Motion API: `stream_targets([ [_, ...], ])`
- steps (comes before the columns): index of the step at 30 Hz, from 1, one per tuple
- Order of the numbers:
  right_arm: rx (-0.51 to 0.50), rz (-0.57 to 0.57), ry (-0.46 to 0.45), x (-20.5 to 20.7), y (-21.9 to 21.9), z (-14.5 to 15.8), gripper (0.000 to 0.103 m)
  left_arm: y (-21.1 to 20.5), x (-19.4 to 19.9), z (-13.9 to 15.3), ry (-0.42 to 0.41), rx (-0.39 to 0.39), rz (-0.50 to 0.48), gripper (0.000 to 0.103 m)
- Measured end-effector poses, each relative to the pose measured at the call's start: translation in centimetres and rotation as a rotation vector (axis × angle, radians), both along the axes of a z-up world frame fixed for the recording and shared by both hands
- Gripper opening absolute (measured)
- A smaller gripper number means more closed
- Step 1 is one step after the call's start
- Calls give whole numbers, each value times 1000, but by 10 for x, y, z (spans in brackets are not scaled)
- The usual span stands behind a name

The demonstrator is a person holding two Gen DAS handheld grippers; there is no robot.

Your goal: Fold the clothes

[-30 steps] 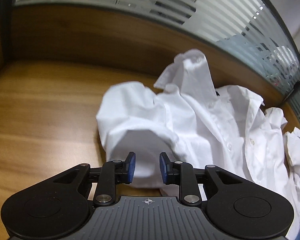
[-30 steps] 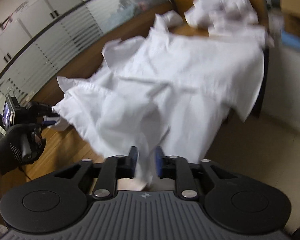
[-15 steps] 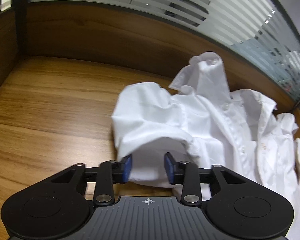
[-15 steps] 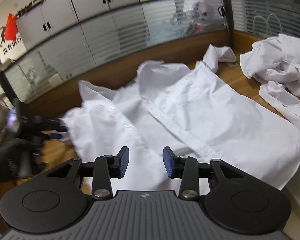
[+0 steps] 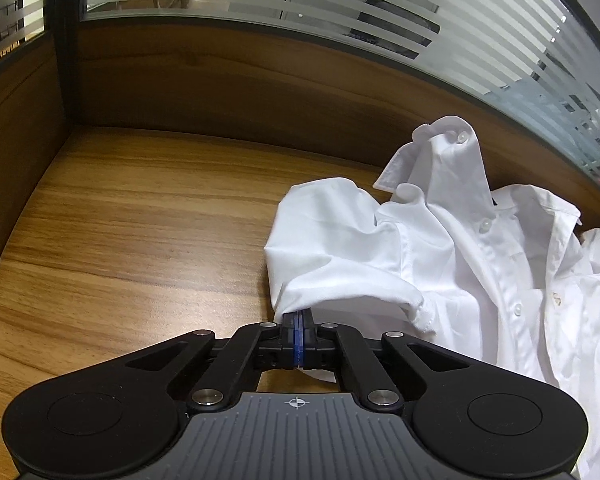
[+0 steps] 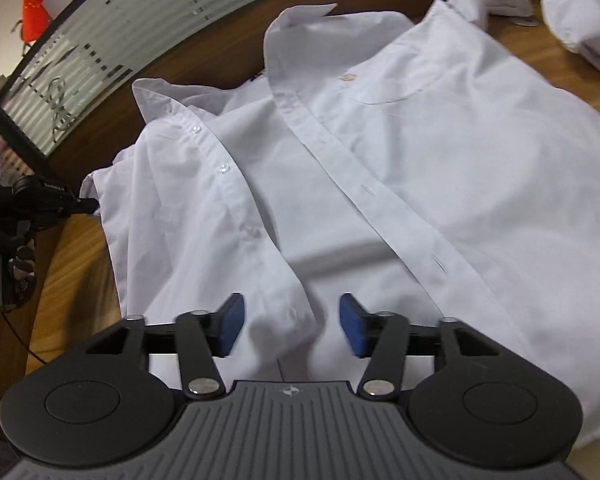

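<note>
White dress shirt: left gripper is pinching its sleeve edge; right gripper, opening over the placket, is risking a rumpled front.

A wooden bench is carrying a white shirt; more crumpled white clothes are lying beyond it.

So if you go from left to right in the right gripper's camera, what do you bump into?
The left gripper in a gloved hand, pinching the shirt's edge → the big white shirt spread open on the wooden table → a crumpled pile of white clothes at the far right.
</note>
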State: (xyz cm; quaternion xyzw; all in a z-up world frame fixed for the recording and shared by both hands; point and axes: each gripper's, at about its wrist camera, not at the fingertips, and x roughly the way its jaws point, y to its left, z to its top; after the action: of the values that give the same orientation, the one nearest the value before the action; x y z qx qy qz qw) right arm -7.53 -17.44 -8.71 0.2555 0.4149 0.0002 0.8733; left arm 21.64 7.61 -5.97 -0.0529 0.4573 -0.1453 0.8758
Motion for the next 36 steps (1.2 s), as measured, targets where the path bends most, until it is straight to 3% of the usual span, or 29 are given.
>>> stream_targets([
  [3, 61, 52, 17, 20, -2, -11, 58, -2, 0, 3, -8, 13, -1, 2],
  [5, 101, 99, 29, 27, -2, -17, 46, -2, 2, 5, -11, 16, 0, 2],
  [7, 141, 124, 37, 27, -3, -18, 15, -2, 3, 5, -13, 17, 2, 2],
  [12, 143, 49, 5, 1, -13, 14, 5, -3, 4, 6, -36, 18, 17, 2],
  [17, 104, -128, 5, -49, -37, 57, 5, 1, 5, 3, -30, -11, 47, 2],
  [22, -61, -235, 126, -73, -55, 54, 10, 3, -1, -2, -17, -36, 45, 3],
  [26, -147, -242, 155, -71, -50, 51, 26, 9, -6, -3, -7, -71, 53, 6],
  [28, -154, -227, 120, -68, -45, 61, 37, 11, -9, -4, 2, -87, 54, 10],
  [33, -143, -156, 43, -45, -29, 85, 39, -1, -20, -10, -4, -73, 26, 31],
  [36, -135, -75, -10, -25, -14, 99, 45, -11, -21, -15, -14, -54, 2, 23],
])
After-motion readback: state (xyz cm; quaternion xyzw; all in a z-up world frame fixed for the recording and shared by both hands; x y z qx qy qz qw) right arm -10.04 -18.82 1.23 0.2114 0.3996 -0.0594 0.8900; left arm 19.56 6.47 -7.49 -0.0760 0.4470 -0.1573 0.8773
